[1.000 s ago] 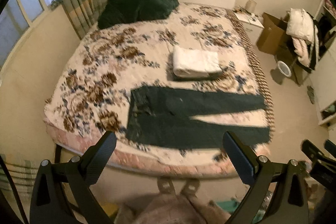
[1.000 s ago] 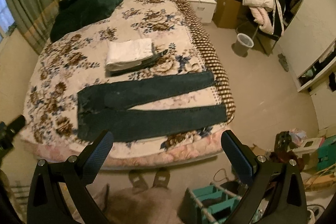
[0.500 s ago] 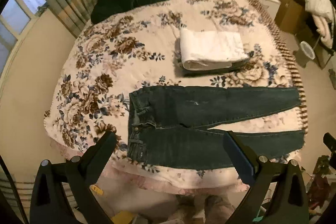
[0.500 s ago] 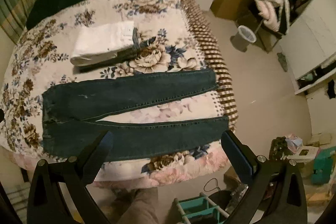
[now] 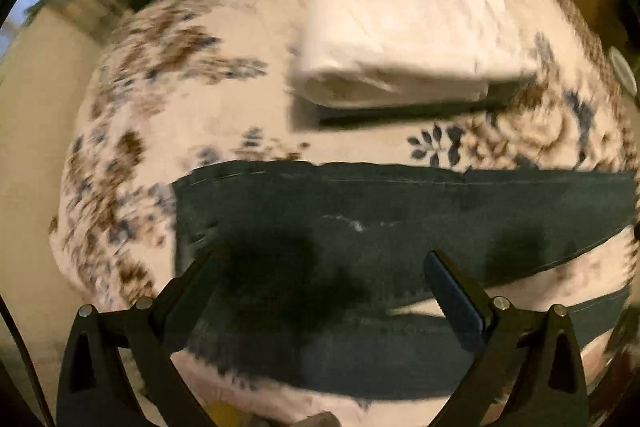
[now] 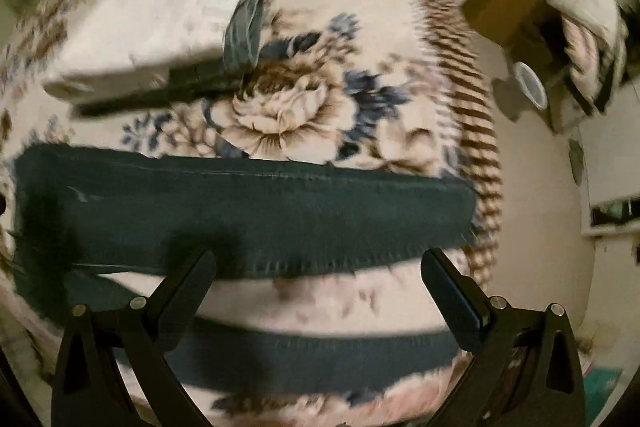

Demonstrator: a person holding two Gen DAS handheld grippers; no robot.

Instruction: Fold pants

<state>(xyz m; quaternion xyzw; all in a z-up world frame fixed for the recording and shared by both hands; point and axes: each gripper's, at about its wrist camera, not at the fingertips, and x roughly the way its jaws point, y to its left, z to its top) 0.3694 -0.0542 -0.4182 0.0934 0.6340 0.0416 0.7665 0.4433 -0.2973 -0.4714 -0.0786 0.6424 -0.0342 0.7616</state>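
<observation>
I see pants (image 5: 360,211) waist only in L view, hems only R, lengthwise L-R; both grippers' fingers wide apart, holding nothing.

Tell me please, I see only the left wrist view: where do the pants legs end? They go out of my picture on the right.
Observer: In the right wrist view both legs of the pants end on the bed. The far cuff lies just short of its striped border.
Operator: Is the right gripper holding a cuff?
Observer: No. The right gripper is open and holds nothing.
Operator: Do the legs touch at the cuffs?
Observer: No, a strip of bare bed shows between them there.
</observation>
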